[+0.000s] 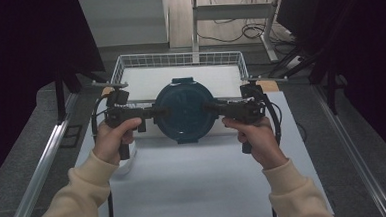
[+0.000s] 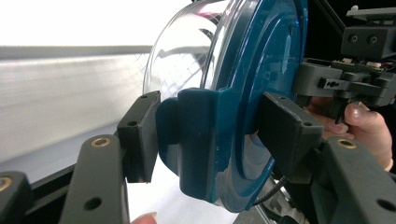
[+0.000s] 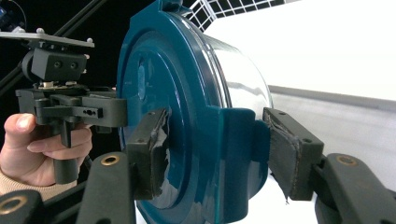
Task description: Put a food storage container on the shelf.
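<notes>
Two-handed lift of a round clear container with a teal clip-lock lid (image 1: 185, 110), held above the white table (image 1: 195, 188) just in front of the wire basket (image 1: 128, 64). The left gripper (image 1: 161, 111) is clamped on the lid's side latch at one edge, and the right gripper (image 1: 210, 107) is clamped on the opposite latch (image 3: 236, 154). Gripping both latches probably keeps the wide body level and stops it swinging. The container's transparent wall (image 2: 187, 51) faces away from the person. No brand, label or writing can be read on the lid.
</notes>
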